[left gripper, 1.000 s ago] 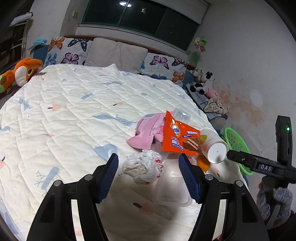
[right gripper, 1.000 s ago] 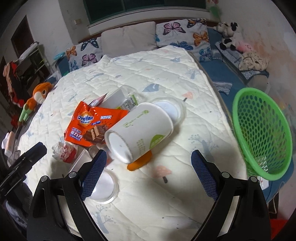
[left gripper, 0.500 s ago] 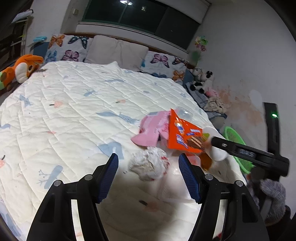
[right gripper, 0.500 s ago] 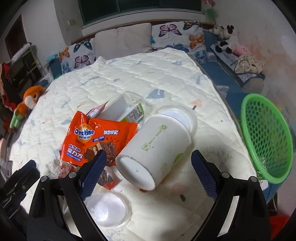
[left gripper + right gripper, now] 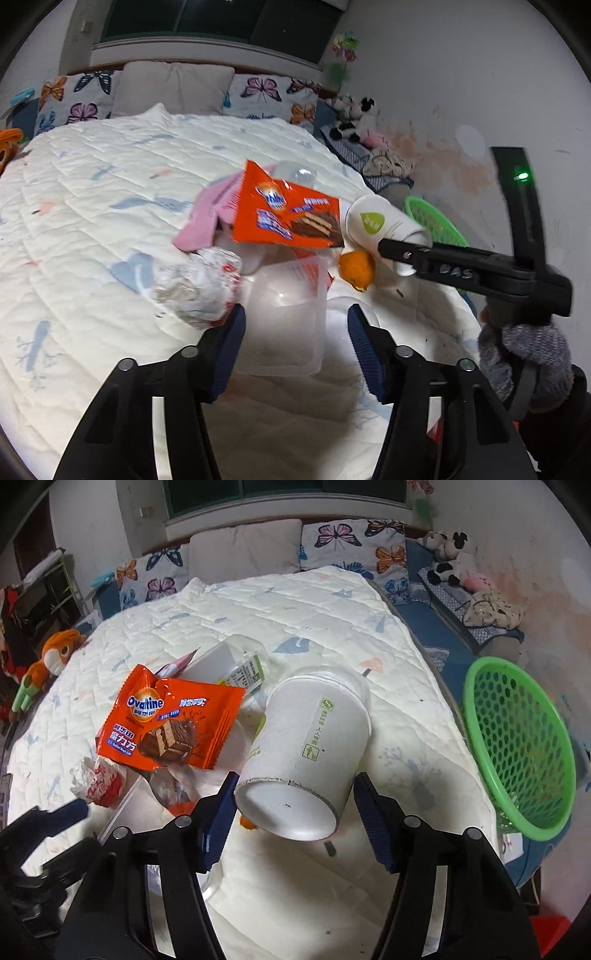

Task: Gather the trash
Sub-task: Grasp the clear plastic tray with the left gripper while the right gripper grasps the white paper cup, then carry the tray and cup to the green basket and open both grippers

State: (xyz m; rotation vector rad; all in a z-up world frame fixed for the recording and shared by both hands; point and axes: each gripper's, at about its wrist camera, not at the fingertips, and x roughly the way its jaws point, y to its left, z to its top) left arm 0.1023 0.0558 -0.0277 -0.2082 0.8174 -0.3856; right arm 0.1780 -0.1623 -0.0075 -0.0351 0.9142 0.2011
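Bed surface: white quilted coverlet [image 5: 325, 602] printed with pale blue and peach motifs, filling most of both views, trash gathered near its foot end. At about 9 o'clock in the right wrist view, an orange plush toy [image 5: 55, 653] off the bed's side; beyond it a dark shelf unit [image 5: 37, 602]. Crumpled white-and-red paper wrapper [image 5: 201, 288], at 9 o'clock of the clear rectangular plastic tub [image 5: 284, 317] and touching it. Left gripper [image 5: 295, 325]: jaws have just been closing, now about half open and straddling the tub; left pad close against the tub wall, right pad apart from it, no grip evident. Pink plastic bag [image 5: 207, 218] under the orange Ovaltine wafer packet [image 5: 170, 720], which lies at 12 o'clock of the tub. Clear plastic bottle with green label [image 5: 236, 661] behind the packet. Piece of orange peel [image 5: 356, 269] at 5 o'clock of the packet. White paper cup with green print [image 5: 314, 753], on its side, base toward the right camera. Right gripper [image 5: 293, 805]: jaws have just been closing, pads now at either side of the cup near its base, left pad touching, right pad just beside; firm grip cannot be told. Headboard end, 12 o'clock: plain grey cushion [image 5: 245, 550] flanked by butterfly-print pillows [image 5: 351, 539], dark window [image 5: 221, 18] above. Green perforated plastic basket [image 5: 517, 746] at 3 o'clock, off the bed's edge. Black-and-white plush toys [image 5: 448, 554] at 1 o'clock against a stained white wall [image 5: 461, 92].
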